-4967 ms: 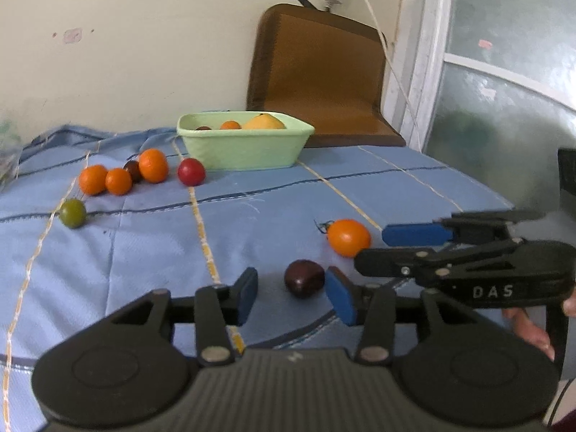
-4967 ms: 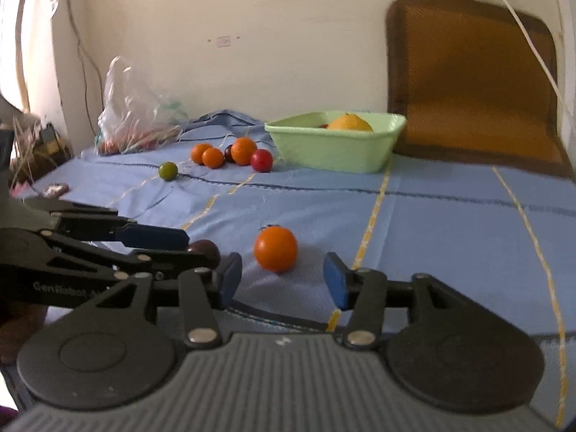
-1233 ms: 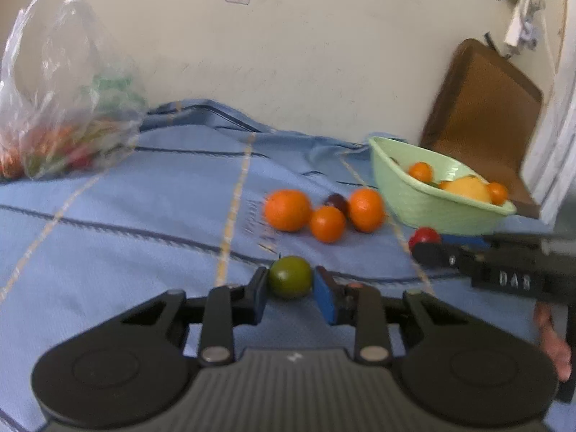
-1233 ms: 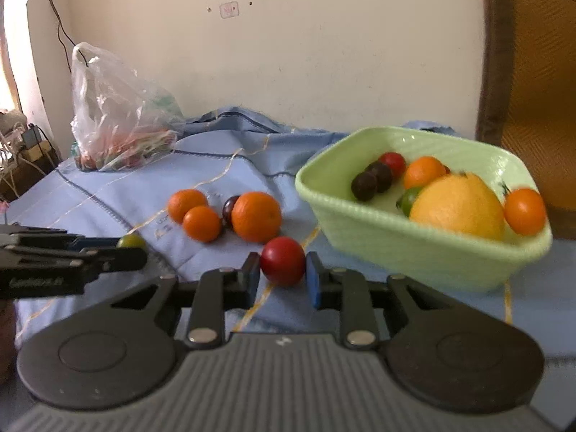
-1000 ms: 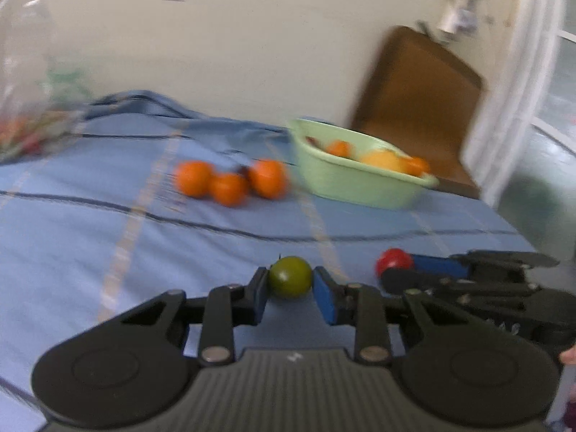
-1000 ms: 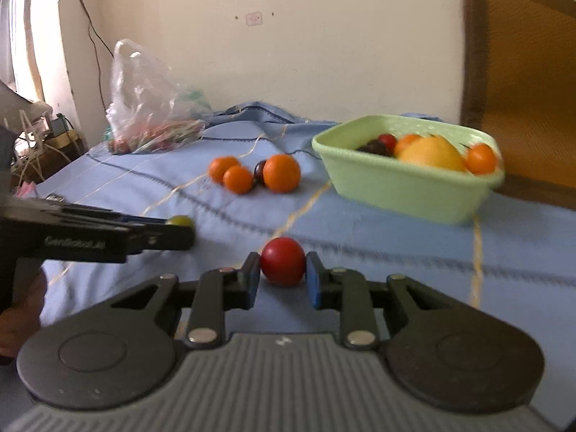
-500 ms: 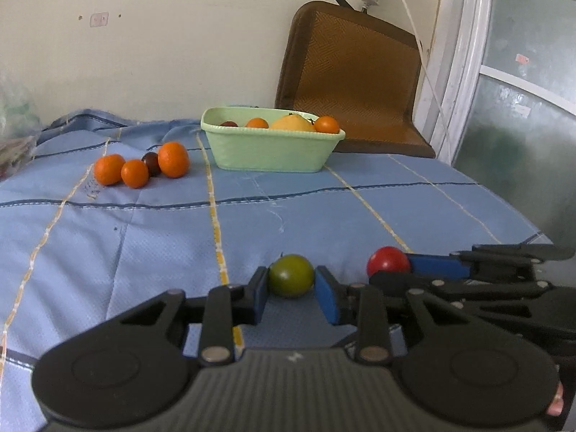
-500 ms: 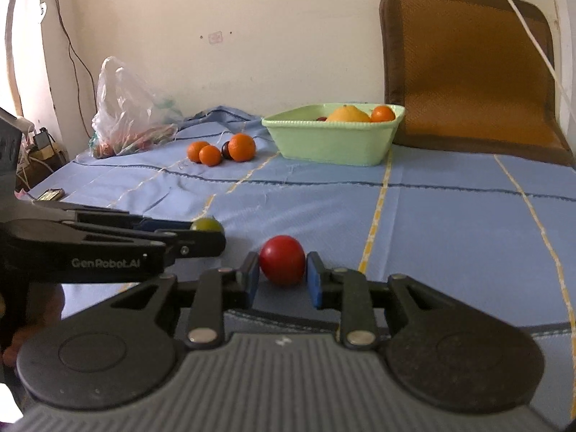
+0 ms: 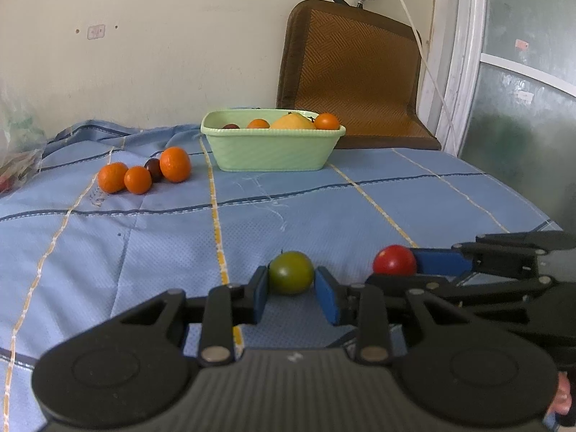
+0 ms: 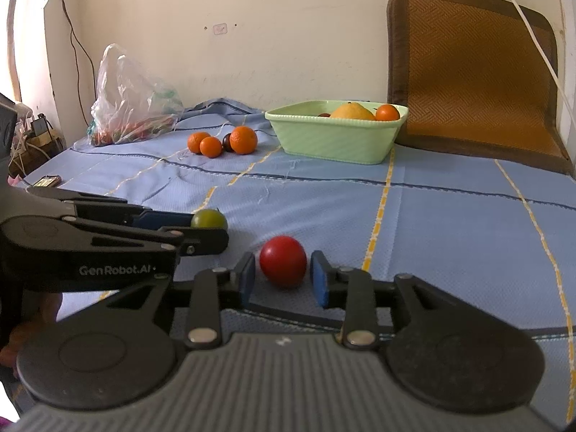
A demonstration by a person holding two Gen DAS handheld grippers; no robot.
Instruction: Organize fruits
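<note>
The left tongs (image 9: 291, 293), marked "GenRobot.AI", are angled downward and closed on a green tomato (image 9: 291, 277) low over the blue cloth (image 9: 324, 208). Just beside them, the right tongs (image 10: 282, 279) have just been opening, with small gaps visible beside the red tomato (image 10: 283, 261) between their pads.

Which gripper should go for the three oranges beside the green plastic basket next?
Right, probably. The right gripper has just been opening its jaws and the round red tomato sits loose between them, while the left gripper is clamped on the round green tomato. The three oranges lie leftward, though.
</note>
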